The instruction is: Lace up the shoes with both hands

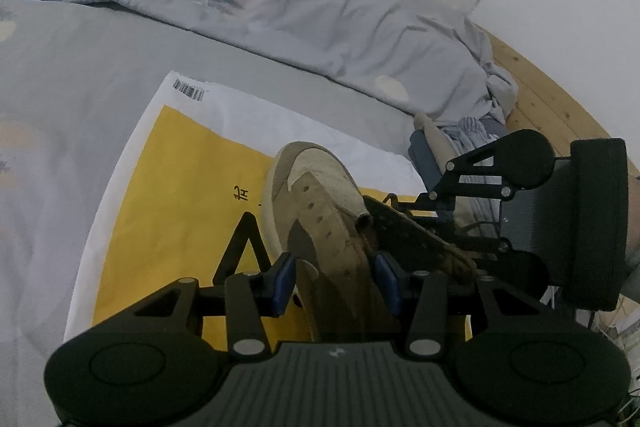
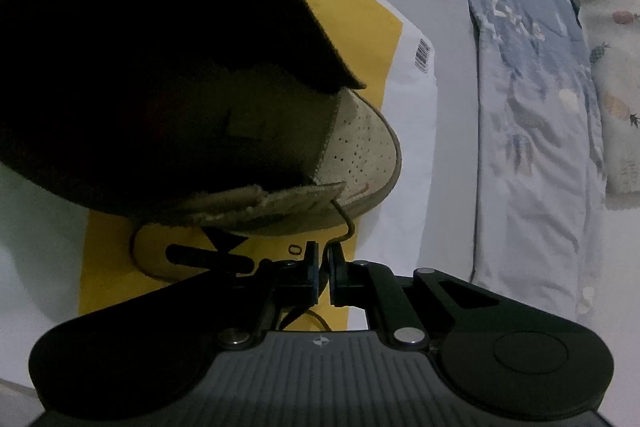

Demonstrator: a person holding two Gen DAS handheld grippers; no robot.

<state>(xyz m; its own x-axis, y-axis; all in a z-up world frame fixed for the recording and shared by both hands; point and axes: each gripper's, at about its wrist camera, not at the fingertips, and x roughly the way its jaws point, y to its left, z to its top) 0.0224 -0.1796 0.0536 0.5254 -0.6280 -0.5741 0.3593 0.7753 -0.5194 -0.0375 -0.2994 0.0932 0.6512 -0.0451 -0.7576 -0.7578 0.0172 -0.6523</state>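
While the shoe (image 1: 320, 223) lies on a yellow-and-white bag (image 1: 180, 187) on the bed (image 1: 60, 67), my left hand-held gripper (image 1: 334, 281) clamps its sides and my right hand-held gripper (image 2: 324, 267) is clenched on the lace (image 2: 347, 223). Suede upper looks soft; lace thin, limp, likely slippery. I judge it best pinched near its tip.

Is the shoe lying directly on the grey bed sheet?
No, the shoe rests on a yellow and white bag spread over the bed sheet.
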